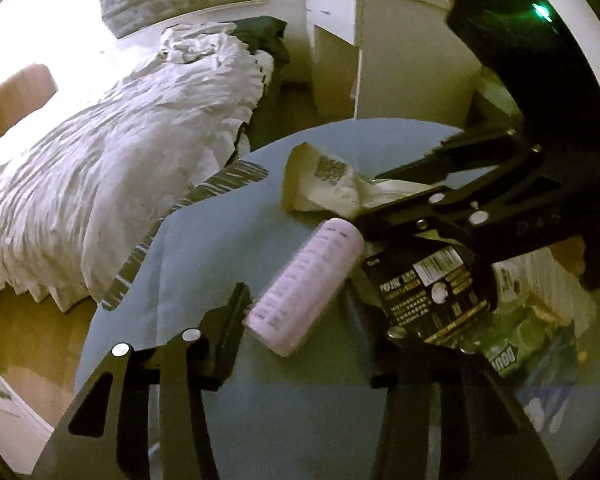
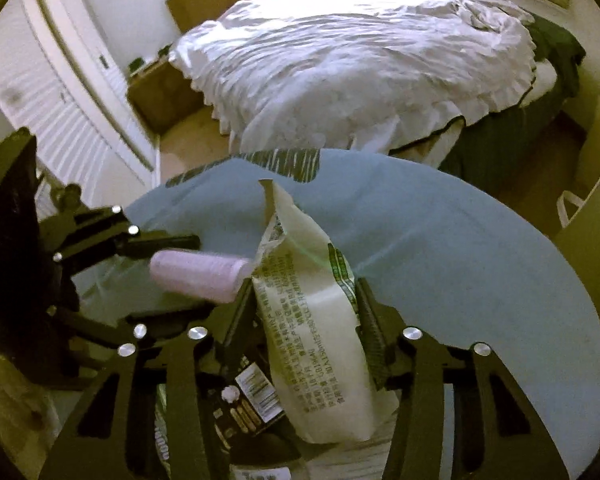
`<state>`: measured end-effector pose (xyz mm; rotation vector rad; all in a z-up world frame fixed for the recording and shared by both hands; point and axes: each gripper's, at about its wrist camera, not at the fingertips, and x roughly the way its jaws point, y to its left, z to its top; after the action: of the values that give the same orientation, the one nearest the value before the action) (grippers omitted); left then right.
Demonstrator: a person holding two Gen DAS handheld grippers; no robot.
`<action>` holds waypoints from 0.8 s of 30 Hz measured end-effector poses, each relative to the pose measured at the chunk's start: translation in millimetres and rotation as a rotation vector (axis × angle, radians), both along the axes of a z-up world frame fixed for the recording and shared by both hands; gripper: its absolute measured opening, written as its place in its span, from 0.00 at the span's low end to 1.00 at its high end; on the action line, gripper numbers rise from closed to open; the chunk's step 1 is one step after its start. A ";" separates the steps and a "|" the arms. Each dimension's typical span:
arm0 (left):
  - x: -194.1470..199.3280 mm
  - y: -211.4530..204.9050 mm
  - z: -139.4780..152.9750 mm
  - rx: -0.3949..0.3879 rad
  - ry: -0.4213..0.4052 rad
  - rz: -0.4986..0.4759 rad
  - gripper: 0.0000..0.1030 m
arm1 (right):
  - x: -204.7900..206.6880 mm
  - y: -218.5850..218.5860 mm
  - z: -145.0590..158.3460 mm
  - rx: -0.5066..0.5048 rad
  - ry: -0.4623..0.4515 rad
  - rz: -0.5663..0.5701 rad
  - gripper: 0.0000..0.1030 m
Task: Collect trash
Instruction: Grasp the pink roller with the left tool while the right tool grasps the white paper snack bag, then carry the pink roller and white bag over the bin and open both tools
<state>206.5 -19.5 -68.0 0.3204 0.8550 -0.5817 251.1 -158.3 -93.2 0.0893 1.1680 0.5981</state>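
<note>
Pink tube [image 1: 306, 286] between left tongs [image 1: 316, 312], white wrapper [image 2: 316, 320] gripped by right tongs [image 2: 304, 312].

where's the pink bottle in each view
Left wrist: the pink bottle lies at centre, between the left hand-held gripper's fingers.
Right wrist: left of centre, beside the white printed wrapper.
Shared landmark: the blue tabletop under both.

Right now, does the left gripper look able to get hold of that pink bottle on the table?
Probably yes. The pink bottle lies on its side between the fingers of the left gripper, nothing covering it. The black packet crowds its right side and could get caught by that finger.
</note>
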 end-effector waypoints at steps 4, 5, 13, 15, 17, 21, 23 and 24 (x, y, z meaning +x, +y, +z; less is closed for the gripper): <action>-2.3 7.3 4.7 -0.057 0.020 0.041 0.42 | -7.5 -21.3 14.1 0.067 -0.033 -0.073 0.46; -4.3 10.7 7.7 -0.086 0.023 0.051 0.42 | -10.7 -28.4 19.2 0.092 -0.042 -0.094 0.46; -29.8 17.1 48.1 -0.288 -0.009 0.085 0.42 | -72.3 -126.1 62.9 0.258 -0.155 -0.301 0.46; -40.0 6.6 59.2 -0.315 -0.031 0.080 0.42 | -90.8 -152.8 67.7 0.266 -0.183 -0.355 0.46; -49.1 -7.3 69.2 -0.342 -0.049 0.068 0.42 | -113.7 -184.4 70.7 0.268 -0.210 -0.423 0.46; -72.0 -53.2 88.6 -0.380 -0.074 0.017 0.42 | -153.3 -240.2 72.2 0.234 -0.266 -0.538 0.46; -81.9 -83.2 94.2 -0.407 -0.064 -0.009 0.42 | -171.6 -266.9 71.1 0.217 -0.292 -0.588 0.46; -85.3 -95.8 94.8 -0.415 -0.061 -0.019 0.42 | -183.9 -286.0 71.3 0.205 -0.311 -0.626 0.46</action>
<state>121.3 -115.3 26.7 -0.0318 0.6532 -0.7467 67.2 -444.3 -21.9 0.5000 0.7165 0.1614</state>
